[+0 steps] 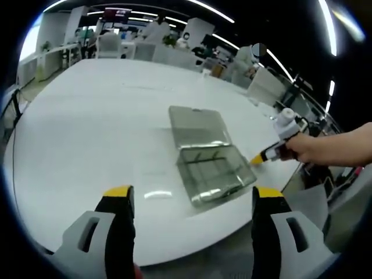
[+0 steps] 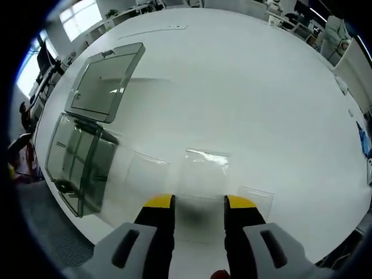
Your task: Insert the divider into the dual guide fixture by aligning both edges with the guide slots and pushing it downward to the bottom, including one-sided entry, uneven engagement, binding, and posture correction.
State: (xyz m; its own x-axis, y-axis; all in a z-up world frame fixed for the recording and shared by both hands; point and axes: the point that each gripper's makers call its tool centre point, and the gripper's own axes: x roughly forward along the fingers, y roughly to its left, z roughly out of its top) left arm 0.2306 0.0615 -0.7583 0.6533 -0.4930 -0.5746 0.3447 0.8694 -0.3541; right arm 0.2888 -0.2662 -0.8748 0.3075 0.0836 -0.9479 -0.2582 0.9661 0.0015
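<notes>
The guide fixture [image 1: 215, 171] is a clear plastic box with inner partitions, its hinged lid [image 1: 197, 125] lying open flat behind it on the white table. In the right gripper view the fixture [image 2: 78, 160] and lid [image 2: 104, 81] sit at the left. Clear dividers lie flat on the table: one [image 2: 204, 170] just ahead of my right gripper [image 2: 199, 203], another [image 2: 146, 173] left of it, a third [image 2: 257, 200] to the right. The right jaws stand a narrow gap apart, nothing between them. My left gripper [image 1: 193, 195] is wide open, short of the fixture. The right gripper [image 1: 272, 152], held by a hand, hovers at the fixture's right side.
The white table [image 1: 104, 128] stretches far beyond the fixture, with its near edge [image 1: 192, 241] just ahead of the left jaws. Chairs and desks [image 1: 174, 49] stand in the background. The person's forearm [image 1: 343, 145] reaches in from the right.
</notes>
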